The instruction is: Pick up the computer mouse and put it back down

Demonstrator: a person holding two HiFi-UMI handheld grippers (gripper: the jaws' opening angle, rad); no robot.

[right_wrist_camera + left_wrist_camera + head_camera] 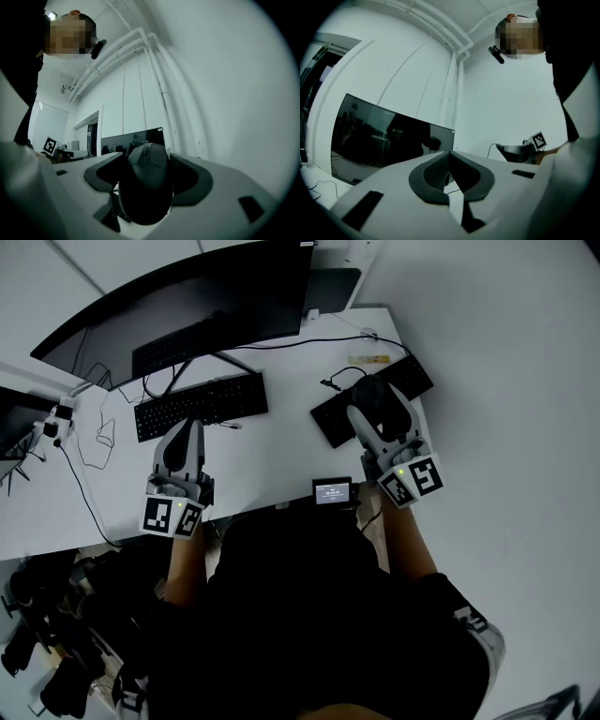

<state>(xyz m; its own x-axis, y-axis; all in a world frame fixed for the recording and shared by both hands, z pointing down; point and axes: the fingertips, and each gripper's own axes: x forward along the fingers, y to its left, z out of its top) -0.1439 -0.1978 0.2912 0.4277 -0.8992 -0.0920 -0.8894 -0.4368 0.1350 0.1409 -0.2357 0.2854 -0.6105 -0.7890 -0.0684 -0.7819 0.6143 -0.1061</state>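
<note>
Both forearms reach forward. The left gripper [191, 426] has its jaws together with nothing between them; the right gripper [374, 401] is clamped on the computer mouse [146, 183].

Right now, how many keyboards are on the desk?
2. One keyboard lies before the monitor, ahead of the left claw. The other keyboard is further right, partly hidden beneath the right claw holding the mouse.

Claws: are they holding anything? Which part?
The right claw grips the computer mouse by its two sides. The left claw is shut and empty.
</note>
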